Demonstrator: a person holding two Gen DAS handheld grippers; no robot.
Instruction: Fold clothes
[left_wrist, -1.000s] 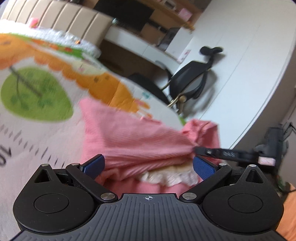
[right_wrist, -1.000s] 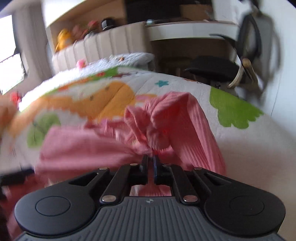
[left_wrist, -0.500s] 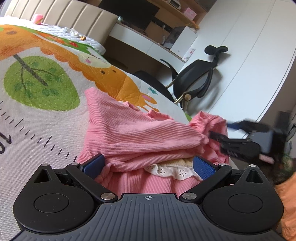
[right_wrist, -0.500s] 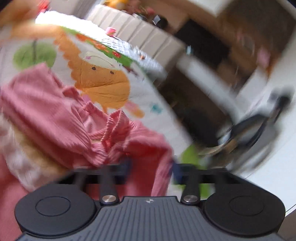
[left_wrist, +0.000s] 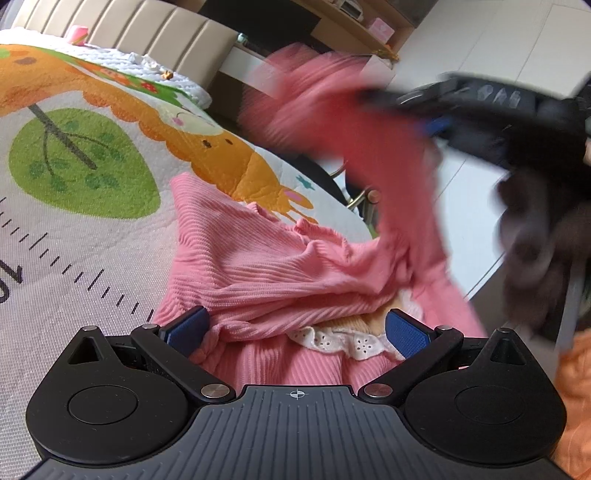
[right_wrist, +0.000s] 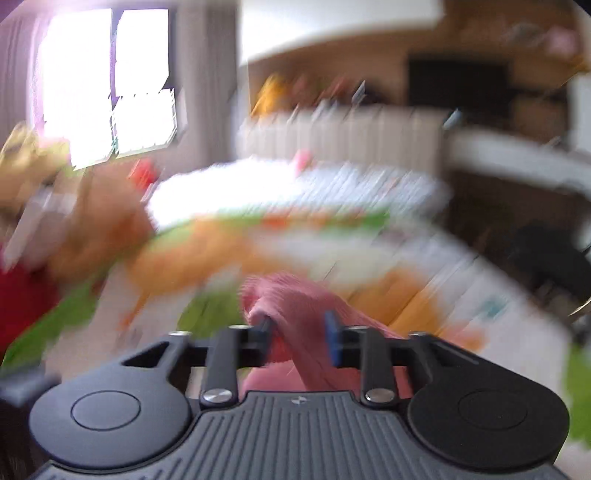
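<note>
**Right gripper swings a pink fold up and over**

Since the earlier frame the right gripper (left_wrist: 424, 110) has risen from the bed's right edge and now crosses high over the pile, trailing a strip of the pink garment (left_wrist: 280, 266). Its jaws have just been opening; in the right wrist view the right gripper's 2 blue pads (right_wrist: 330, 338) stand apart with pink cloth bunched between them, and blur hides whether they still press on it.

The left gripper (left_wrist: 293, 326) has barely moved. Its jaws are wide open, low over the near hem, gripping nothing.

The garment lies on the cartoon-print bedspread (left_wrist: 85, 236), its length running from near centre to far right. The lifted strip hangs from upper right, so the fold should travel leftward, across the open left fingers.
</note>
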